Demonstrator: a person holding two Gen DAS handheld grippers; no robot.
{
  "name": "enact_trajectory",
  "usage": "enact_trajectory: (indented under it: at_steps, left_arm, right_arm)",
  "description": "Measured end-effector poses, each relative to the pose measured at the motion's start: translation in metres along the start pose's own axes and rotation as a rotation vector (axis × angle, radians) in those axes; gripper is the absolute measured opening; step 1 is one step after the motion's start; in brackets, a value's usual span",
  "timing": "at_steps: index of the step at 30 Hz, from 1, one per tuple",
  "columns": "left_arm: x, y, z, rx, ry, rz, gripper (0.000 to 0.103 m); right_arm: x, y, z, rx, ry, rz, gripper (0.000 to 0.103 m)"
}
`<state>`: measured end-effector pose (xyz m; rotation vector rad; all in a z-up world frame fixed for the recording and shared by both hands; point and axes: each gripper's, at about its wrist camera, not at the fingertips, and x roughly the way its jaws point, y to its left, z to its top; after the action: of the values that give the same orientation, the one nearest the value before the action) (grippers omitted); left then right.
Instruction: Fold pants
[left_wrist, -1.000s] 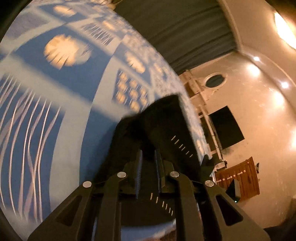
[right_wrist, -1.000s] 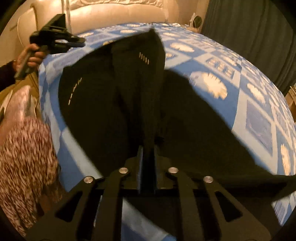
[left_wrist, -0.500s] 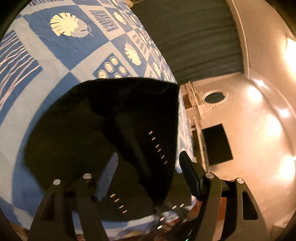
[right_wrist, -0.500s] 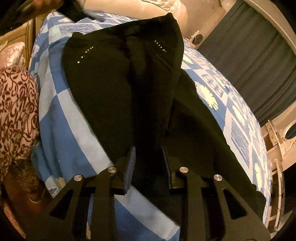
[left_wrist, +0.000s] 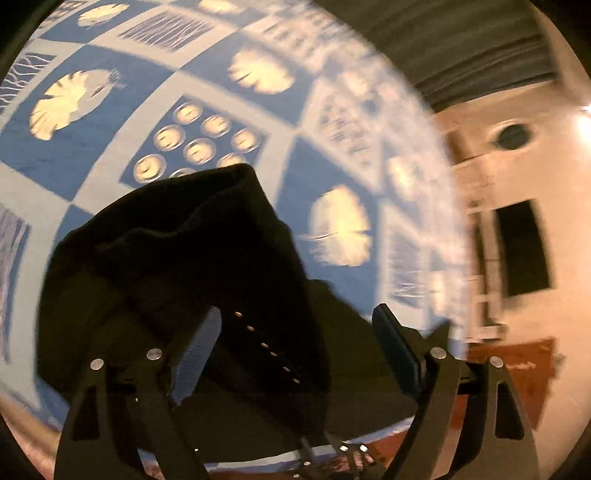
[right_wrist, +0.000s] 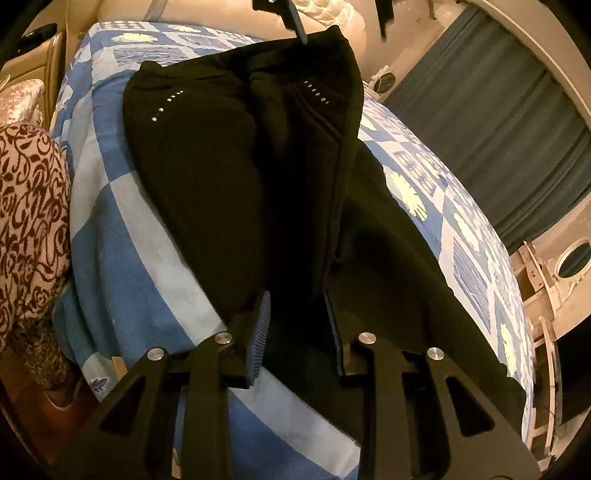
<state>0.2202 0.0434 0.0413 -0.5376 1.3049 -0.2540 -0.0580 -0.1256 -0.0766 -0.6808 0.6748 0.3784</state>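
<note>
The black pants lie on the blue patterned bedspread, one half laid over the other, with rows of small studs showing. My right gripper is open, its jaws apart just above the near edge of the pants, holding nothing. In the left wrist view the pants lie bunched below my left gripper, which is wide open and empty. The left gripper's fingertips show at the top of the right wrist view, above the far waist end.
A dark curtain hangs beyond the bed. A person's patterned garment is at the left bedside. A white cabinet with an oval window and a dark screen stand by the wall.
Both grippers opened and let go of the pants, which now lie folded on the bed. The right jaws have spread further. The left gripper has swung and pulled away.
</note>
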Motion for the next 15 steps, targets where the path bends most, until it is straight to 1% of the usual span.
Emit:
enact_trajectory:
  at_steps: [2, 3, 5, 6, 7, 8, 9, 10, 12, 13, 14, 15]
  left_arm:
    - [0.011, -0.008, 0.008, -0.019, 0.032, 0.097, 0.083]
    - [0.019, -0.015, 0.013, -0.021, 0.059, 0.165, 0.083]
    - [0.031, -0.018, 0.020, -0.014, 0.084, 0.235, 0.083]
    - [0.034, -0.019, 0.022, -0.019, 0.078, 0.276, 0.083]
    - [0.038, -0.018, 0.024, -0.024, 0.070, 0.302, 0.080]
    - [0.041, -0.015, 0.026, -0.026, 0.068, 0.316, 0.070]
    - [0.044, -0.011, 0.025, -0.024, 0.083, 0.324, 0.037]
    - [0.046, -0.004, 0.021, -0.031, 0.091, 0.322, 0.020]
    - [0.037, 0.009, 0.009, -0.058, 0.075, 0.272, 0.010]
    - [0.030, 0.014, 0.003, -0.057, 0.051, 0.253, 0.010]
    - [0.020, 0.023, -0.008, -0.055, 0.018, 0.231, 0.010]
    - [0.011, 0.030, -0.017, -0.058, -0.010, 0.212, 0.010]
  right_arm:
    - [0.000, 0.001, 0.000, 0.002, -0.002, -0.002, 0.028]
    - [0.000, 0.001, -0.001, 0.003, -0.003, -0.001, 0.028]
    - [-0.001, 0.001, -0.002, 0.008, -0.006, 0.001, 0.028]
    - [0.000, 0.001, -0.002, 0.010, -0.007, 0.002, 0.028]
    - [0.000, 0.000, -0.002, 0.013, -0.009, 0.003, 0.028]
    - [-0.001, 0.000, -0.003, 0.016, -0.011, 0.004, 0.028]
    - [-0.001, -0.001, -0.003, 0.018, -0.012, 0.004, 0.029]
    - [-0.001, -0.001, -0.003, 0.016, -0.013, 0.002, 0.030]
    - [-0.001, -0.003, -0.004, 0.021, -0.017, -0.009, 0.037]
    - [-0.001, -0.007, -0.004, 0.035, -0.019, -0.008, 0.042]
    - [-0.001, -0.011, -0.004, 0.052, -0.020, -0.005, 0.050]
    - [-0.002, -0.016, -0.004, 0.074, -0.021, -0.001, 0.055]
